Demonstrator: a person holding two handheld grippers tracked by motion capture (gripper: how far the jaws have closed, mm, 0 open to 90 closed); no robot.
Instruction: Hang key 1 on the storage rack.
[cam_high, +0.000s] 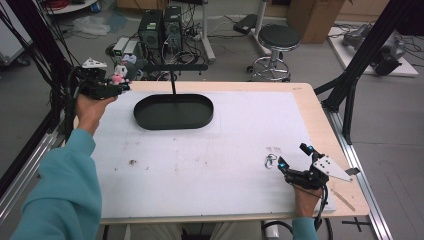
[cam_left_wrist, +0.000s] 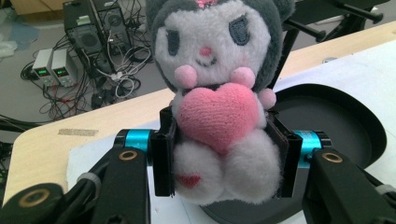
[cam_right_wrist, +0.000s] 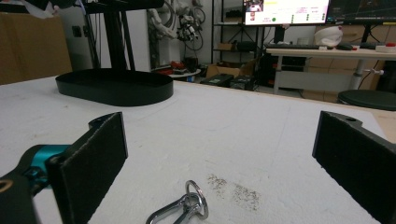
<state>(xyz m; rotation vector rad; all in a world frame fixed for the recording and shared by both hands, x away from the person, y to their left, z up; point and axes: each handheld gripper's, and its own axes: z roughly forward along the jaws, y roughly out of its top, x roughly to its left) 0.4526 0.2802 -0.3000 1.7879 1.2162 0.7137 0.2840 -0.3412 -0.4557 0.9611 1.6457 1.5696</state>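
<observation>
My left gripper (cam_high: 122, 82) is shut on a small plush doll (cam_left_wrist: 219, 93) with a grey hood, white face and pink heart, held in the air over the table's far left corner. The doll (cam_high: 120, 75) hangs just left of the black oval tray (cam_high: 173, 111), whose rim (cam_left_wrist: 369, 126) lies behind it. My right gripper (cam_high: 294, 156) stands open low over the white mat at the near right. A silver metal clip (cam_high: 270, 161) lies on the mat between its jaws, close in front (cam_right_wrist: 184, 207).
A black T-shaped stand (cam_high: 173, 70) rises from the tray's far side. The white mat (cam_high: 200, 155) covers most of the wooden table. Computers, cables and a stool (cam_high: 277, 42) stand on the floor beyond the far edge.
</observation>
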